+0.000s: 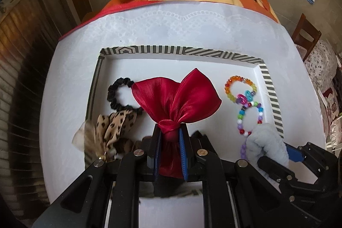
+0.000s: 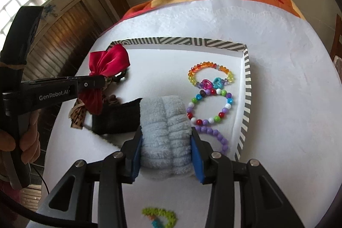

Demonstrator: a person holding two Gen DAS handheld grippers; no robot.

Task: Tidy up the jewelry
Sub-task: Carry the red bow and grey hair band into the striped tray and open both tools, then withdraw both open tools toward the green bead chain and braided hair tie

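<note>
Left wrist view: left gripper (image 1: 170, 138) is clamped on the knotted neck of a red satin bow (image 1: 176, 97), blue pads pinching just below the knot. Bow's two lobes fan away from the fingers, toward the far rim of the striped tray (image 1: 149, 49); its long axis runs straight out along the gripper's line. Bow hangs above the tray's left half, with a black scrunchie (image 1: 118, 93) and a leopard-print scrunchie (image 1: 116, 127) just beyond and left of it

Right wrist view: right gripper (image 2: 166, 142) squeezes a pale blue fluffy scrunchie (image 2: 165, 121) from both sides, folds bunched between the pads. It sits over the tray's near middle. Rainbow bead bracelet (image 2: 210, 74), mixed-colour bead bracelet (image 2: 210, 108) and a purple bead string (image 2: 215, 138) lie just to its right, the first two touching. Green item (image 2: 160, 217) lies on the white cloth, outside the tray, blurred

Judgement: both loads are already above the tray, so each next needs only a drop. Left hand has the free floor behind the scrunchies; right hand is nearer the bare centre patch. Risk: blue scrunchie landing on the beads
</note>
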